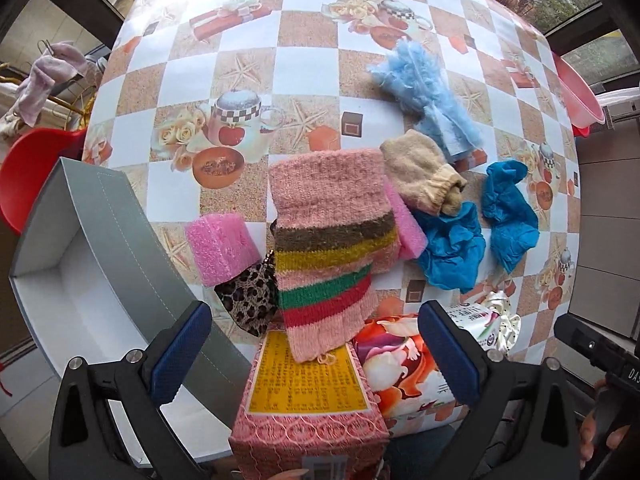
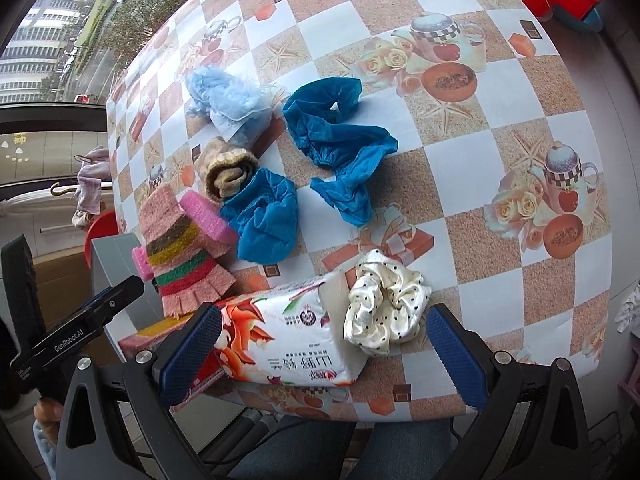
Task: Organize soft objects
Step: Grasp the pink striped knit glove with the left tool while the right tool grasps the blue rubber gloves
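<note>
My left gripper [image 1: 314,354] is open above a pink tissue box [image 1: 308,408], with a striped pink knit glove [image 1: 328,248] lying just ahead. Pink sponges [image 1: 220,246], a leopard-print piece [image 1: 250,292], a beige sock [image 1: 420,176], blue shoe covers [image 1: 452,248] and a light blue fluffy item [image 1: 428,88] lie around it. My right gripper [image 2: 324,356] is open near the table's front edge, around a soft tissue pack [image 2: 280,344] and a cream dotted scrunchie [image 2: 384,300]. The striped glove [image 2: 180,256] and shoe covers [image 2: 332,128] lie farther on.
An open grey box [image 1: 72,272] with a white inside stands at the left of the table [image 1: 300,40]. A red chair [image 1: 28,168] and hanging cloths are off the left edge. A pink basin [image 1: 580,96] sits at the far right edge.
</note>
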